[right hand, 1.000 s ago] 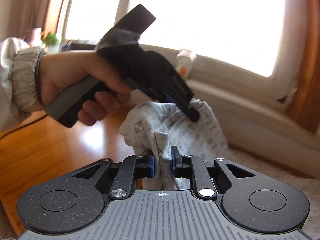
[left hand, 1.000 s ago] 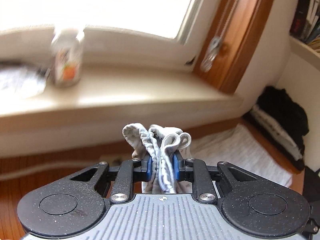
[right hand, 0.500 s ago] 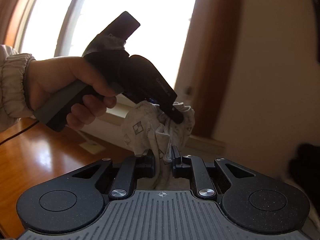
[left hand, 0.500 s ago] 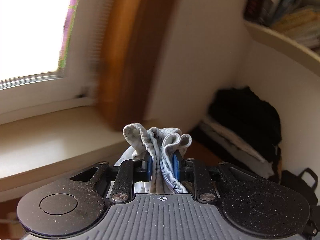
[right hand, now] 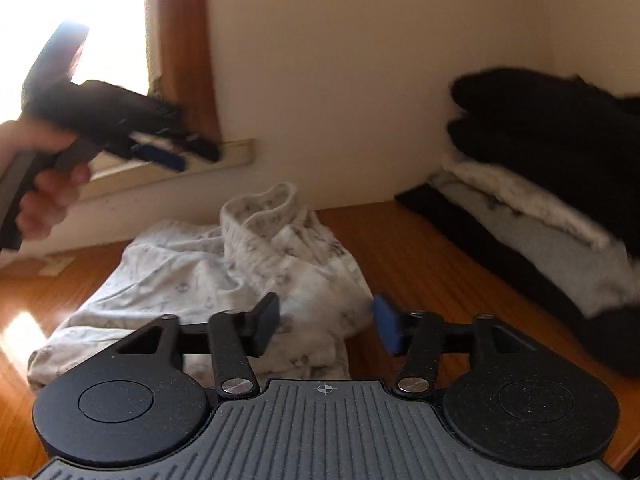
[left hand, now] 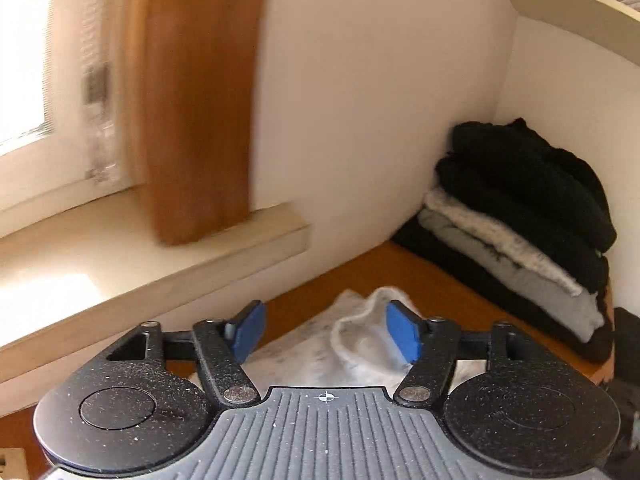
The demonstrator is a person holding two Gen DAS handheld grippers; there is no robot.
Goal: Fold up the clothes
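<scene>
- Blue-padded left gripper (left hand: 326, 334) stands wide open and holds nothing; the pale garment (left hand: 360, 348) lies just past and between its jaws, one fold rising near the right pad.
- Right gripper (right hand: 326, 324) is likewise spread wide and empty, with the garment (right hand: 224, 276) heaped on the wooden top (right hand: 420, 248) ahead of it, mostly toward its left jaw.
- Whether either pad touches the cloth cannot be told.
- Ahead and right of both jaws, against the wall, sits a stack (left hand: 524, 216) of folded dark, white and grey clothes, well apart from the garment.
- Ahead and left run a sill (left hand: 160, 256) and an orange curtain (left hand: 192, 100), both blurred.
- In the right wrist view a hand (right hand: 40, 184) holds the left gripper (right hand: 160, 152) up at far left, smeared by motion and cut off by the frame edge.
</scene>
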